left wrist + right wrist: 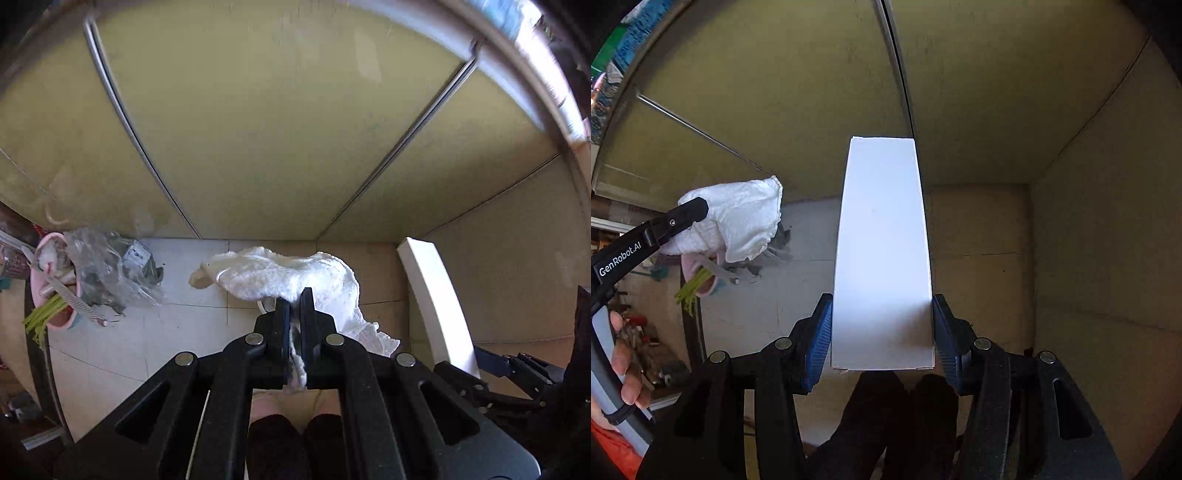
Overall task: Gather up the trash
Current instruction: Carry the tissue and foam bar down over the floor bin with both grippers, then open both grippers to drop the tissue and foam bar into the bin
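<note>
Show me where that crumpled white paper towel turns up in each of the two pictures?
Left wrist view: the crumpled white paper towel sits at centre, pinched in the left tool.
Right wrist view: the same towel is at middle left, held beside the white box in the right tool.
Shared landmark: the pink bowl on the floor.
</note>
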### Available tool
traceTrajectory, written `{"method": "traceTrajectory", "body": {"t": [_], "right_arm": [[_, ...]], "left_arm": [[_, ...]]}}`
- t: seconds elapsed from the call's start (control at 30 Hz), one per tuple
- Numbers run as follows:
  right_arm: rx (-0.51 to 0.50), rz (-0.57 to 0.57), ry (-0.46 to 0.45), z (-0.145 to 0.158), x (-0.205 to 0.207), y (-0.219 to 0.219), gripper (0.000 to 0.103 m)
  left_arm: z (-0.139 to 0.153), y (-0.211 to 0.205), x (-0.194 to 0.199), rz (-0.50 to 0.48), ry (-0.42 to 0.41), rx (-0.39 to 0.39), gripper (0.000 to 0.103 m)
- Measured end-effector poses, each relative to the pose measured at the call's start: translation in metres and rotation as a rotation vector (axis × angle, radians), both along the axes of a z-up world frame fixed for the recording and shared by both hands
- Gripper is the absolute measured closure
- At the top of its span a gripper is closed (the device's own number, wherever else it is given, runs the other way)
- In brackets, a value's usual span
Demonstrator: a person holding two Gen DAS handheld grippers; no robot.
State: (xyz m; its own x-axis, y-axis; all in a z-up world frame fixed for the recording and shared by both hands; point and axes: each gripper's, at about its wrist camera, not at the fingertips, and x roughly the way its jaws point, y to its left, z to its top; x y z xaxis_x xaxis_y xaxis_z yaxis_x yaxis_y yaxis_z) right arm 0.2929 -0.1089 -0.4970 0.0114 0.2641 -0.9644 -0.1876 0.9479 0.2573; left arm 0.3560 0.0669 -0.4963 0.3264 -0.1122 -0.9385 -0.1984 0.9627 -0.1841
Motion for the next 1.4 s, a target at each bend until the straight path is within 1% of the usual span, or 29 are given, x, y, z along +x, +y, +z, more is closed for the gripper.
{"method": "traceTrajectory", "body": {"t": [0.1,0.23,0.4,0.5,0.57,0.63,0.7,0.83,0.93,1.1,1.2,1.27,1.33,1.4], "right_arm": [[0.016,0.016,0.033,-0.054,0.009,0.004,0.055],[0.016,0.046,0.084,-0.127,0.022,0.011,0.055],[0.036,0.064,0.163,-0.203,0.038,0.02,0.055],[0.031,0.104,0.217,-0.241,0.045,0.028,0.055],[0.021,0.121,0.244,-0.261,0.05,0.031,0.055],[0.013,0.129,0.259,-0.272,0.052,0.035,0.055],[0.011,0.139,0.263,-0.281,0.057,0.037,0.055],[0.028,0.127,0.253,-0.293,0.061,0.041,0.055],[0.051,0.117,0.242,-0.305,0.067,0.044,0.055],[0.052,0.119,0.233,-0.322,0.072,0.058,0.055],[0.047,0.123,0.248,-0.338,0.07,0.067,0.055],[0.058,0.123,0.263,-0.345,0.066,0.071,0.055],[0.056,0.135,0.259,-0.348,0.063,0.073,0.055],[0.049,0.155,0.254,-0.352,0.059,0.075,0.055]], "left_arm": [[-0.055,-0.005,0.01,0.013,0.021,-0.007,0.1],[-0.124,-0.007,0.025,0.025,0.041,0.009,0.1],[-0.207,-0.001,0.04,0.045,0.08,-0.046,0.1],[-0.254,0.004,0.045,0.052,0.114,-0.107,0.1],[-0.286,0.005,0.045,0.057,0.158,-0.149,0.1],[-0.31,0.006,0.043,0.056,0.199,-0.173,0.1],[-0.33,0.006,0.041,0.052,0.23,-0.175,0.1],[-0.355,0.007,0.038,0.051,0.261,-0.189,0.1],[-0.37,0.006,0.042,0.03,0.273,-0.163,0.1],[-0.383,0.008,0.045,0.018,0.282,-0.151,0.1],[-0.392,0.011,0.045,0.019,0.286,-0.144,0.1],[-0.397,0.015,0.045,0.021,0.286,-0.158,0.097],[-0.396,0.016,0.042,0.026,0.282,-0.171,0.096],[-0.395,0.019,0.037,0.026,0.273,-0.179,0.09]]}}
